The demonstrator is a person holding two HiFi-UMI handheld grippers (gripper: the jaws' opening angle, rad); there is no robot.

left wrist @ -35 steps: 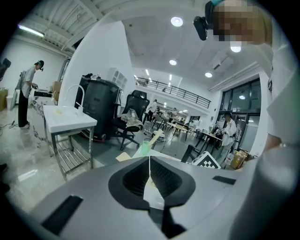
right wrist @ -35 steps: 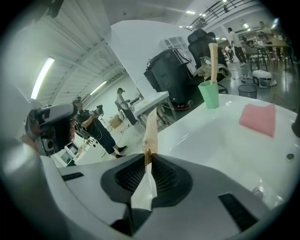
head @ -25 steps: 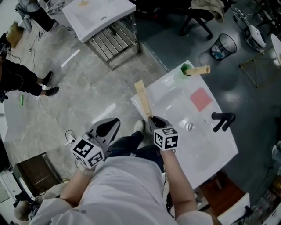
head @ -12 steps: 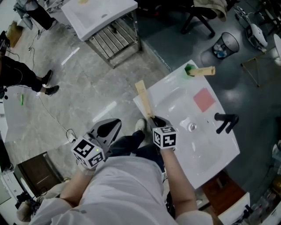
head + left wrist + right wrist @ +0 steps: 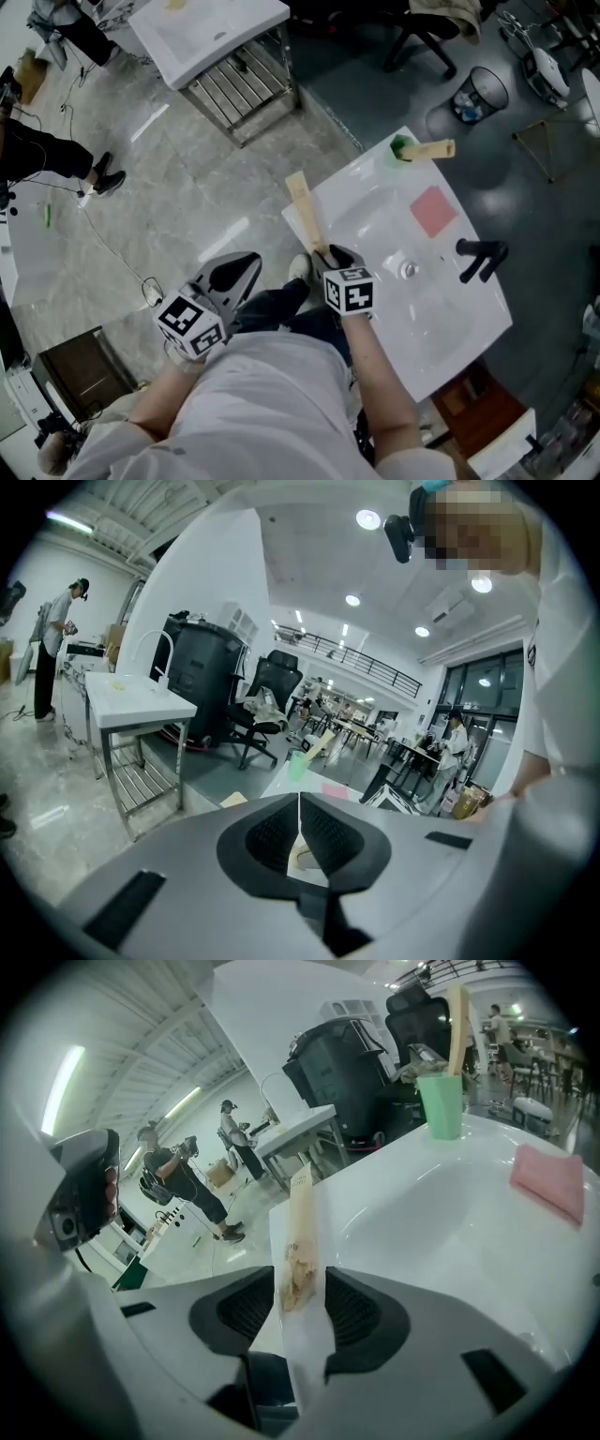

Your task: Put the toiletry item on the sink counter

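Note:
The toiletry item point(image 5: 305, 216), a long tan tube, lies along the left edge of the white sink counter point(image 5: 441, 309). My right gripper point(image 5: 326, 255) stands at its near end. In the right gripper view the tube point(image 5: 300, 1232) runs between the two jaws, with a gap on each side. The jaws have just been opening, and the right gripper point(image 5: 302, 1288) is open around the tube without pressing it. My left gripper point(image 5: 234, 267) hangs off the counter to the left, above the floor. In its own view the left gripper point(image 5: 299, 822) is shut with nothing in it.
A green cup point(image 5: 401, 148) holding a tan tube stands at the counter's far corner. A pink cloth point(image 5: 429, 211) lies behind the basin, beside the black faucet point(image 5: 478, 258). Another sink on a metal stand point(image 5: 211, 33) is farther off. A waste bin point(image 5: 486, 94) stands beyond.
The right gripper's jaws stand wider apart around the tan tube than before. Both hands have stayed nearly where they were, and the tube still rests on the counter edge.

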